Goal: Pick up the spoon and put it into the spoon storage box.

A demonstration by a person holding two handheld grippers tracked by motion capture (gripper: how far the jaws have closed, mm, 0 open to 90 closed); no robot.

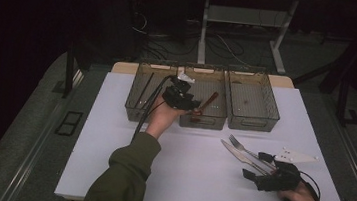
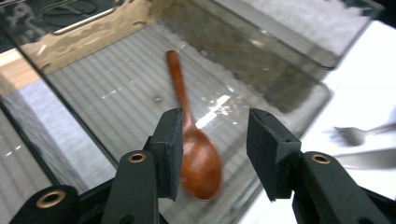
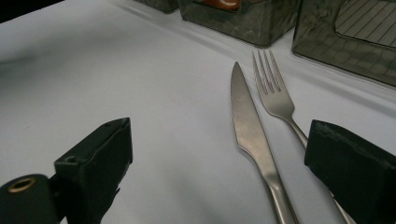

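A brown wooden spoon (image 2: 200,161) lies in the middle grey see-through bin (image 2: 116,28), bowl toward me, and looks blurred. My left gripper (image 2: 215,126) hangs over that bin's front end, open; the spoon's bowl shows beside the left jaw, with a clear gap to the right jaw. From the high view the spoon (image 1: 207,103) slants inside the middle bin (image 1: 204,124), with the left gripper (image 1: 187,104) over the bin's left front corner. A steel knife (image 3: 247,121) and fork (image 3: 275,93) lie side by side on the white table. My right gripper (image 3: 219,133) stands wide open just short of their handles.
Three grey bins stand in a row at the back: the left bin (image 1: 133,107) holds dark thin sticks, and the right bin (image 1: 253,122) looks bare. The knife (image 1: 238,154) and fork (image 1: 240,145) lie front right by the right gripper (image 1: 255,165). The white table (image 1: 111,148) ends near my sleeve.
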